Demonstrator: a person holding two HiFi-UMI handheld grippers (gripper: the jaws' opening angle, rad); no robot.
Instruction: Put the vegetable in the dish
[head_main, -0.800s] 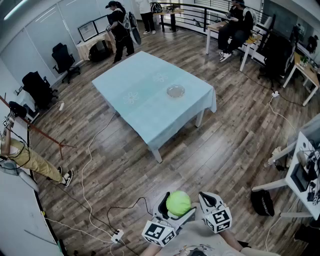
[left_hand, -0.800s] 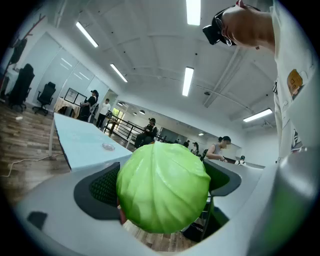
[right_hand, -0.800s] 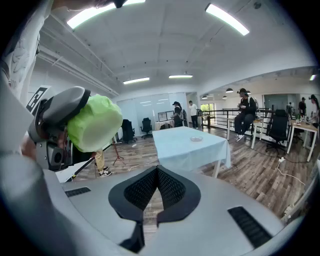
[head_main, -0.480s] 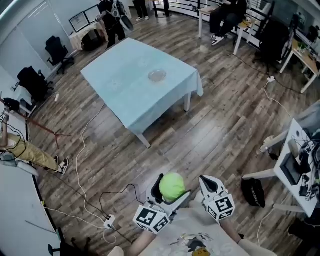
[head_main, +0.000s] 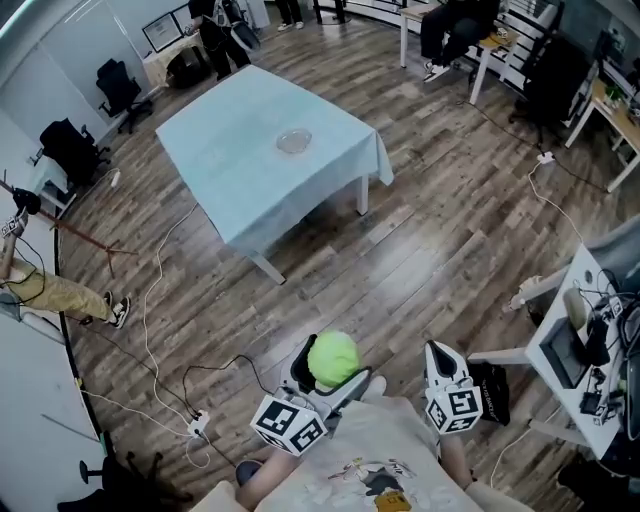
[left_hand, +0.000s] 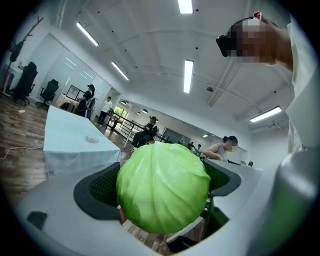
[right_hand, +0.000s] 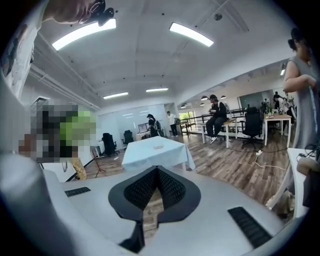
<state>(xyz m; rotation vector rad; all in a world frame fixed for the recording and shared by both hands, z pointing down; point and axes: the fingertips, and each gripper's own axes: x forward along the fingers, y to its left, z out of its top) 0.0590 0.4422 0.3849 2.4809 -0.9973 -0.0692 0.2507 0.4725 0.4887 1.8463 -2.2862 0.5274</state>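
Green round cabbage (left_hand: 163, 187) sits pinched by ribbed fingers of the left gripper (left_hand: 162, 190), well apart from the clear dish (head_main: 294, 141); the right gripper (right_hand: 157, 172) has fingers pressed together.

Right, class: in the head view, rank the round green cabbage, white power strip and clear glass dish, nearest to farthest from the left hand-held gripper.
1. Round green cabbage: between its jaws.
2. White power strip: floor, left.
3. Clear glass dish: on the far blue-clothed table.
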